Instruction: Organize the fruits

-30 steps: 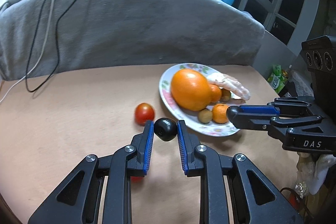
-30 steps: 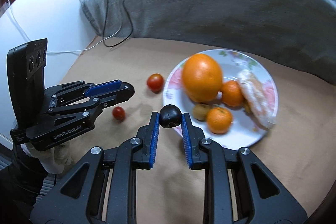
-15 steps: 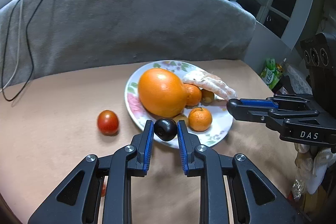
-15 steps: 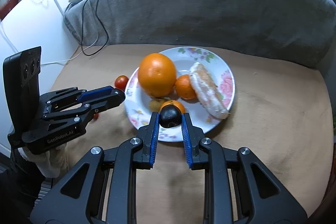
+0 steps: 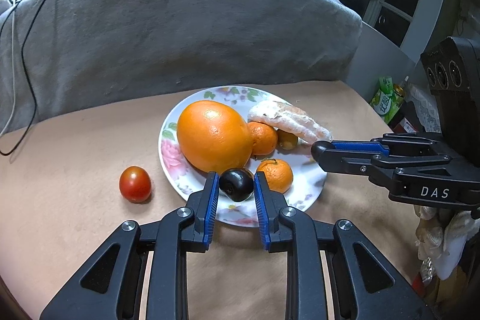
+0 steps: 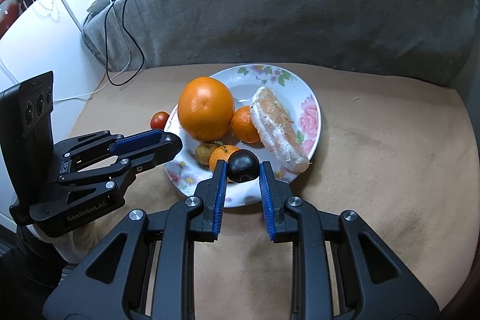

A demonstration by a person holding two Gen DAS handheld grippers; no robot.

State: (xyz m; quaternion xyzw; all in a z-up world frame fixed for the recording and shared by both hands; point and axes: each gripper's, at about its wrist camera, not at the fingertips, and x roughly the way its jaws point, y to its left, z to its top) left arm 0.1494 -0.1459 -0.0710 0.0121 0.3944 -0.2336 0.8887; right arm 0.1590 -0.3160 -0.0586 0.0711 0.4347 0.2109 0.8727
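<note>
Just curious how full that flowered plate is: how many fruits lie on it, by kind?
Large orange: 1
Small mandarins: 2
Peeled citrus piece: 1
Small brown fruits: 2
Total: 6
Excluded: dark fruit in left tool, another in right tool.

White letters "DAS" stand on the black body of the right gripper (image 5: 354,153), seen to the left gripper's right; "GenRobot.AI" is marked on the left gripper (image 6: 168,146) body, to the right gripper's left; a green bottle (image 5: 385,99) label behind is unreadable
</note>
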